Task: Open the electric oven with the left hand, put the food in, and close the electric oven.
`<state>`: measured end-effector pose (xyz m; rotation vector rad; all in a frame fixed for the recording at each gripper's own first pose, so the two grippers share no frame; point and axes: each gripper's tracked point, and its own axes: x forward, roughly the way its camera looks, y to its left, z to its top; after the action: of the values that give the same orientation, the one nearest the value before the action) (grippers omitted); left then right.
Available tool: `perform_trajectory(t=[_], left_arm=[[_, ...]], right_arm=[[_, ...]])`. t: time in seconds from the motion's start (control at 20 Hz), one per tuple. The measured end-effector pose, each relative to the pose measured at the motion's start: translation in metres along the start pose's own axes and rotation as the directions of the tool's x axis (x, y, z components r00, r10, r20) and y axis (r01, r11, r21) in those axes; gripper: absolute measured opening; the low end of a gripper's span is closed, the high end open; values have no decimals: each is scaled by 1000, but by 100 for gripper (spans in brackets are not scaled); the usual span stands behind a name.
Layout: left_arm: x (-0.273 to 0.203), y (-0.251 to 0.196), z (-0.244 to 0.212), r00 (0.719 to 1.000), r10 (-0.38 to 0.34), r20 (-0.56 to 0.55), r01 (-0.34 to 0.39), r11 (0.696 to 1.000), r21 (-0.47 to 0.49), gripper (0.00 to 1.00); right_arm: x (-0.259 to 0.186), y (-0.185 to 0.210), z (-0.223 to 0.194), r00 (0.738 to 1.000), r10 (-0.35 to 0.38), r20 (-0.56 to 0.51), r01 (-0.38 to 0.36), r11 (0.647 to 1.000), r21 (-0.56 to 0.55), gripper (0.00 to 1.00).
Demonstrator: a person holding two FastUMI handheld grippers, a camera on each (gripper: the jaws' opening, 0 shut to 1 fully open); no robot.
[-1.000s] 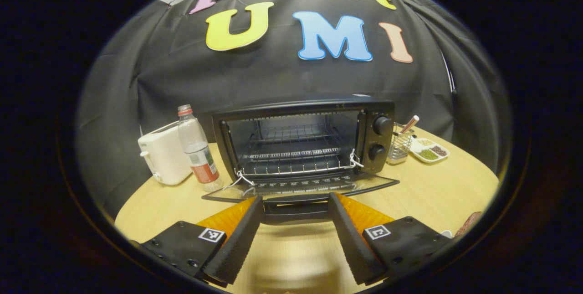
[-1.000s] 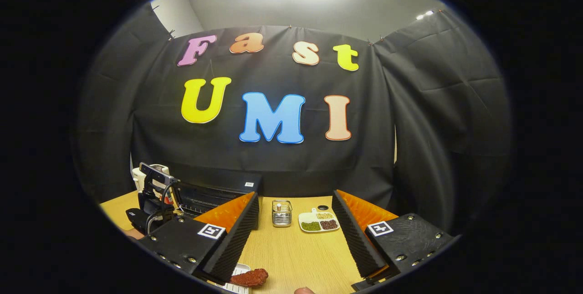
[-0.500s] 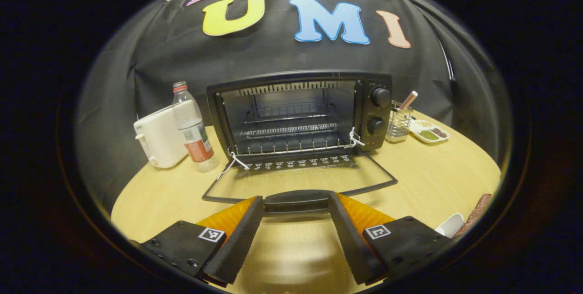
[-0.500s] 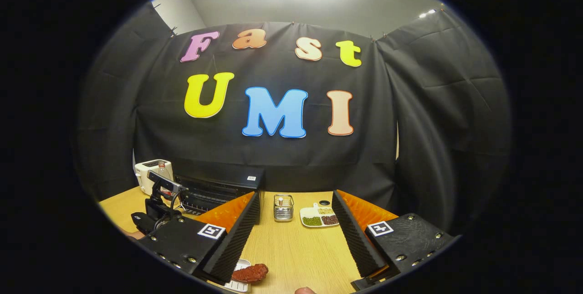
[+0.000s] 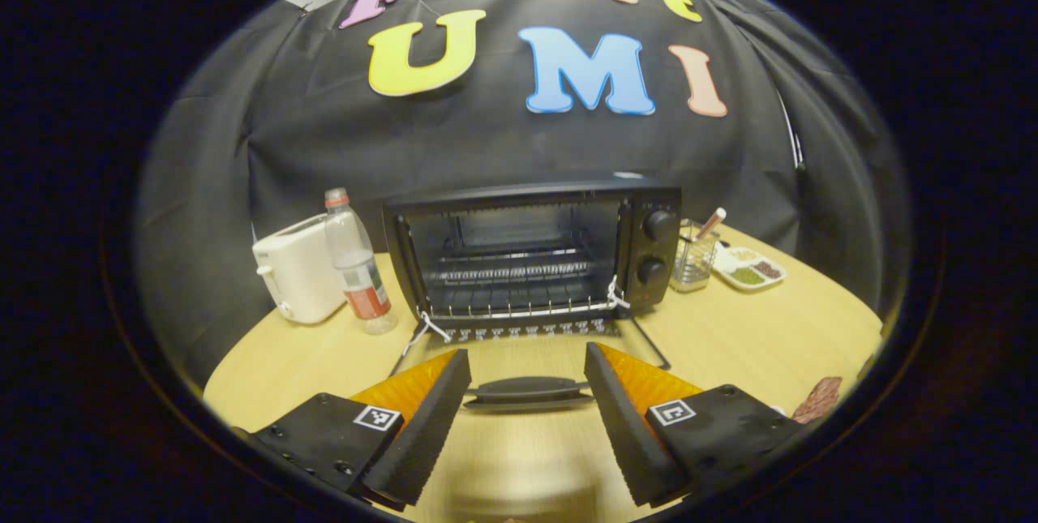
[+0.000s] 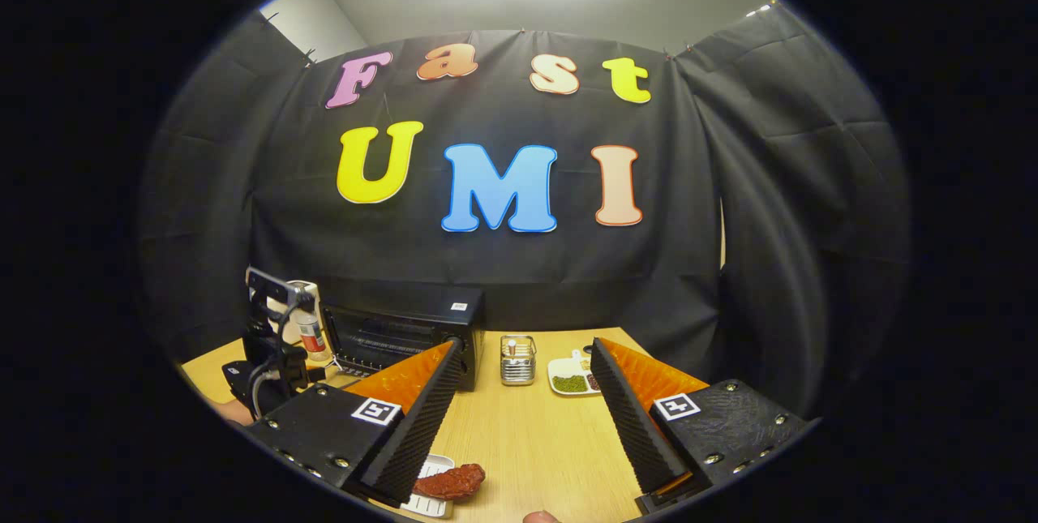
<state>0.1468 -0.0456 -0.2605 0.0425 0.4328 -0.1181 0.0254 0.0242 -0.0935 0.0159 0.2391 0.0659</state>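
- The left hand-held gripper [image 5: 527, 405], its ribbed black pads spread wide, hangs released at the handle of the dropped glass door [image 5: 527, 387].
- The boxy black electric oven [image 5: 535, 251] stands open on the pale wood counter [image 5: 754, 328], wire rack bare.
- The right hand-held gripper [image 6: 523, 413] gapes empty above the reddish, lumpy food [image 6: 450, 481] on a white slotted tray [image 6: 430, 499].

A white toaster [image 5: 296, 280] stands beside a plastic bottle [image 5: 357, 272]; a wire basket [image 5: 694, 260] neighbours a sectioned dish [image 5: 748, 270].
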Motion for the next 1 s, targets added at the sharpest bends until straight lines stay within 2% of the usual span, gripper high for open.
perform_trajectory(t=[0.05, 0.1, 0.15, 0.2, 0.25, 0.3, 0.35, 0.4, 0.45, 0.7, 0.75, 0.8, 0.9, 1.0], left_arm=[[-7, 1, 16, 999, 1, 32, -1, 1000, -5, 100], [-14, 2, 30, 998, 1, 59, -1, 1000, -9, 96], [-22, 2, 45, 996, 3, 88, -2, 1000, -14, 100], [-33, 3, 59, 993, 6, 120, -4, 1000, -19, 100], [-43, 5, 73, 989, 10, 148, -6, 1000, -24, 91], [-53, 7, 86, 984, 15, 179, -10, 1000, -29, 95], [-63, 9, 98, 978, 22, 206, -16, 999, -31, 95], [-73, 12, 108, 972, 31, 232, -24, 999, -33, 91], [-83, 16, 118, 967, 38, 252, -30, 999, -36, 95], [-121, 43, 144, 945, 107, 310, -84, 993, -84, 91], [-129, 49, 149, 939, 123, 320, -99, 991, -91, 100], [-137, 56, 153, 934, 139, 330, -113, 989, -97, 91], [-152, 66, 157, 924, 166, 344, -139, 985, -103, 97], [-163, 76, 157, 918, 189, 349, -164, 981, -101, 100]], right_arm=[[2, 3, -4, 1000, 17, -11, -17, 1000, 9, 98], [3, 6, -9, 999, 34, -24, -34, 999, 18, 98], [5, 7, -15, 998, 49, -39, -48, 998, 30, 98], [6, 9, -20, 996, 63, -57, -60, 997, 42, 98], [8, 11, -27, 994, 78, -78, -74, 996, 56, 98], [10, 13, -33, 991, 93, -100, -86, 994, 70, 98], [12, 15, -42, 987, 107, -121, -97, 992, 82, 98], [14, 17, -49, 982, 122, -146, -108, 989, 96, 98], [16, 19, -59, 975, 138, -173, -120, 986, 112, 98], [22, 31, -103, 921, 231, -313, -157, 957, 242, 98], [23, 31, -113, 911, 241, -336, -151, 951, 271, 98], [25, 30, -121, 899, 246, -362, -140, 945, 296, 98], [30, 29, -139, 871, 265, -413, -122, 932, 340, 98], [31, 31, -157, 830, 296, -472, -109, 917, 384, 98]])
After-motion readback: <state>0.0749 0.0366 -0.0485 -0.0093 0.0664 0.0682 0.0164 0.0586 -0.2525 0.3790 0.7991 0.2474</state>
